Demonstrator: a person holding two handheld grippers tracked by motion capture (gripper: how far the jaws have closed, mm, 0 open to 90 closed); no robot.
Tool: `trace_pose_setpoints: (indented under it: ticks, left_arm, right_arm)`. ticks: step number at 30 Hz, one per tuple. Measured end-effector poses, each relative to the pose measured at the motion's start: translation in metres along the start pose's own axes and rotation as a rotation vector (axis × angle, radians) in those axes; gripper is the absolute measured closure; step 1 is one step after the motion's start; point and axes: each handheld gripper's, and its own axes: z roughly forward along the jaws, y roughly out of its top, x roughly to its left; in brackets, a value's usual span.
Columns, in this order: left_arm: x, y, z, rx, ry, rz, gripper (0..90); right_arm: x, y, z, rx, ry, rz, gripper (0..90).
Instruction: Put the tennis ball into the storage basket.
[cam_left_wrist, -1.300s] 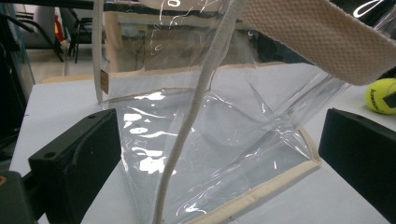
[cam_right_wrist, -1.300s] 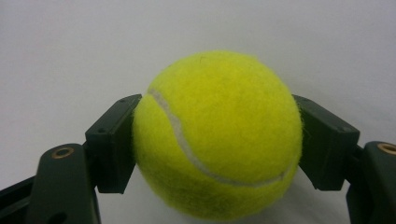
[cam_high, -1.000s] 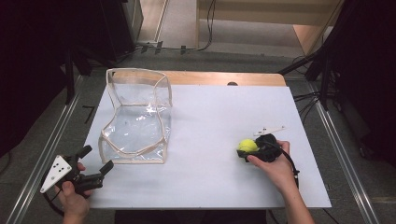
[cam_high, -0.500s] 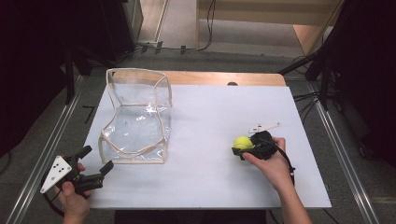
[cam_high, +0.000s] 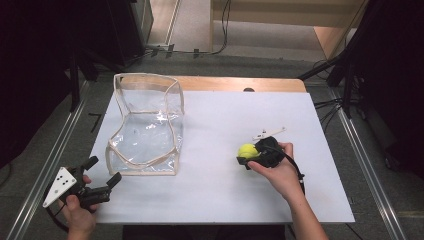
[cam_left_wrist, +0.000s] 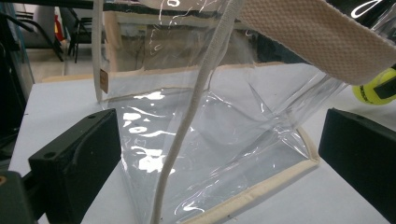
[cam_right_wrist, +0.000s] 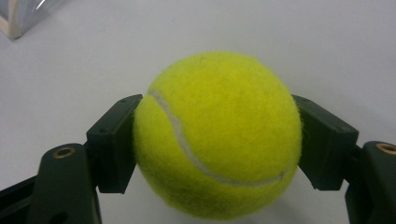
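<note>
The right gripper (cam_high: 248, 156) has its two black jaws clamped on either side of a yellow tennis ball (cam_high: 246, 151), pressing into the fuzz on both flanks, which is really obvious in the right gripper view, where the ball (cam_right_wrist: 217, 135) sits squarely between them with its white seam curving across the front. From above, the ball is over the right-middle part of the white table (cam_high: 220, 200), with the person's right hand (cam_high: 277, 170) wrapped around the gripper body behind it.

The left gripper (cam_high: 102, 176) is down at the near-left corner of the table, jaws spread wide with nothing between them, held by the left hand (cam_high: 77, 212), the grey plate on top pointing off the edge. It's aimed at a clear plastic bag (cam_high: 147, 127) with beige fabric trim that stands open on the left half of the table. In the left gripper view the bag (cam_left_wrist: 210, 140) sits just beyond the open jaws, its beige strap crossing the top.
</note>
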Motion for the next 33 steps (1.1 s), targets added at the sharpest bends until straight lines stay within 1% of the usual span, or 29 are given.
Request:
trace_pose_setpoints:
  ticks: [8,10,14,19,33]
  left_arm:
    - [0.0,0.0,0.0,-0.001,-0.001,-0.001,0.0]
    - [0.001,0.0,0.0,-0.001,-0.002,-0.002,0.0]
    - [0.001,0.0,0.0,-0.001,-0.003,-0.002,0.0]
    - [0.001,0.0,0.0,-0.002,-0.002,-0.002,0.0]
    - [0.001,0.0,0.0,-0.002,-0.004,-0.001,0.0]
  right_arm:
    - [0.009,0.01,0.004,-0.002,0.013,-0.026,22.8]
    - [0.012,0.012,0.005,0.002,0.017,-0.027,22.8]
    - [0.016,0.016,0.008,0.008,0.03,-0.042,22.8]
    - [0.022,0.021,0.01,0.008,0.04,-0.048,22.8]
    - [0.041,0.037,0.018,0.014,0.074,-0.096,22.9]
